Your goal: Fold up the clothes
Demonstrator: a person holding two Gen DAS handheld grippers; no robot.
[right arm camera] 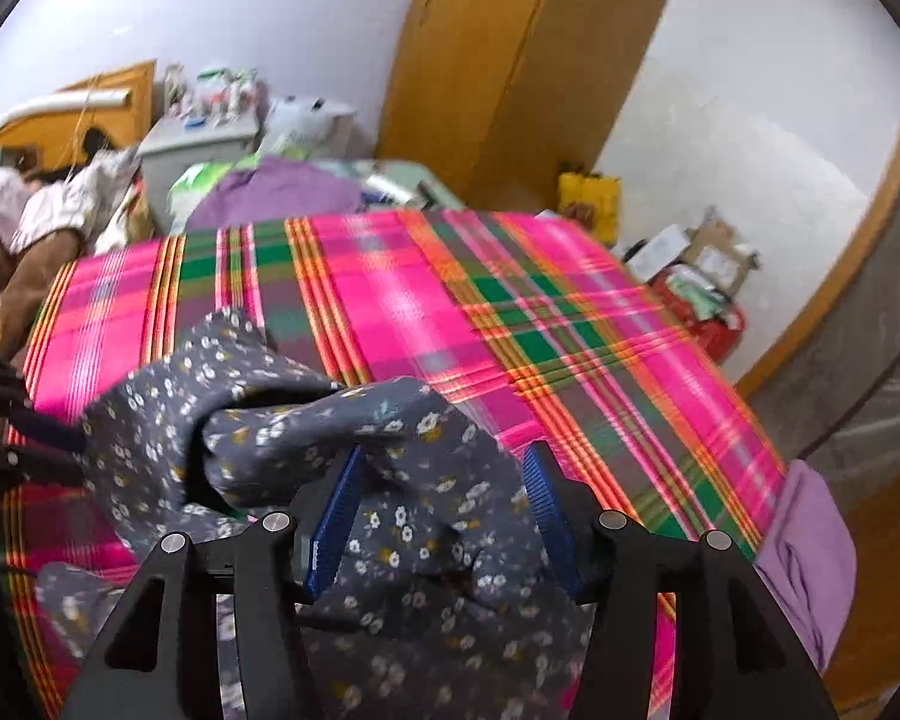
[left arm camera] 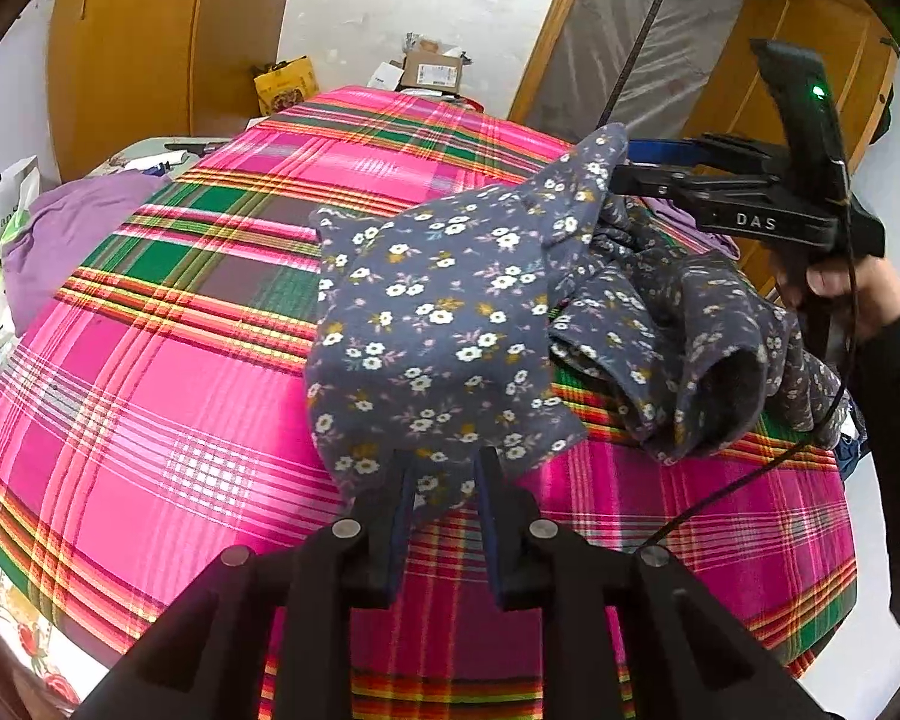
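Note:
A grey-blue floral garment (left arm camera: 450, 324) is held up over the pink plaid bed cover (left arm camera: 168, 372). My left gripper (left arm camera: 447, 468) has its jaws narrowly apart around the garment's lower edge. In the left wrist view my right gripper (left arm camera: 615, 171) appears at the upper right, with a high corner of the cloth at its fingertips. In the right wrist view the right gripper (right arm camera: 441, 468) has its jaws wide apart, with the floral garment (right arm camera: 408, 516) bunched between and below them. The left gripper's fingers (right arm camera: 48, 438) show at the left edge, touching the cloth.
A purple garment (left arm camera: 72, 228) lies at the bed's far left; another purple cloth (right arm camera: 810, 552) lies at the right edge. Boxes (left arm camera: 432, 69) and a yellow bag (left arm camera: 285, 84) stand by the wall. Wooden wardrobes (left arm camera: 126, 42) flank the bed. A cluttered cabinet (right arm camera: 204, 132) stands beyond.

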